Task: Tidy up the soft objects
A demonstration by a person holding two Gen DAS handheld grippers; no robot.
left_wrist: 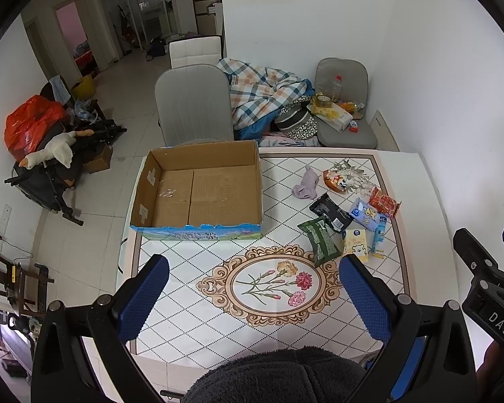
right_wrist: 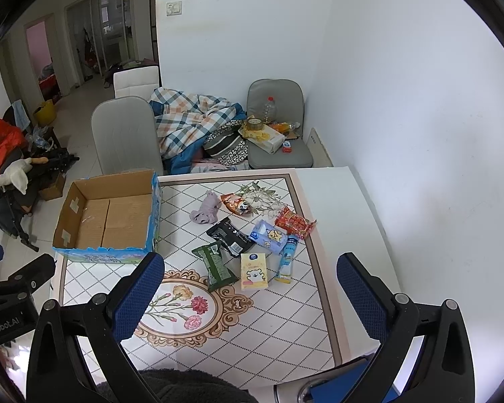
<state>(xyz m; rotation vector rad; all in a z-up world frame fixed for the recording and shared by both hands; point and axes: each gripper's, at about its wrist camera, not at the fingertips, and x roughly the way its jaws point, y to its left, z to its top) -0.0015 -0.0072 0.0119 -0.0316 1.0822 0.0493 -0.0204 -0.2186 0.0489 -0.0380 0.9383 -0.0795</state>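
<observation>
An empty cardboard box (left_wrist: 198, 188) sits at the table's far left; it also shows in the right wrist view (right_wrist: 111, 215). A lilac cloth (left_wrist: 306, 184) (right_wrist: 206, 209) lies right of the box. Beyond it lie snack packs and tissue packs: a green pack (left_wrist: 322, 237) (right_wrist: 216, 264), a black pack (left_wrist: 332, 213), a yellow tissue pack (left_wrist: 355, 244) (right_wrist: 253, 271), a blue tissue pack (right_wrist: 268, 237), red packs (right_wrist: 294, 222). My left gripper (left_wrist: 253, 275) is open and empty above the table's near middle. My right gripper (right_wrist: 250, 275) is open and empty above the near right.
The tiled table (left_wrist: 191, 315) has a flower medallion in its near middle. A grey chair (left_wrist: 193, 104) stands behind the box. A checked blanket (left_wrist: 262, 94) and a second, cluttered chair (left_wrist: 344, 114) are beyond the far edge. A wall runs along the right.
</observation>
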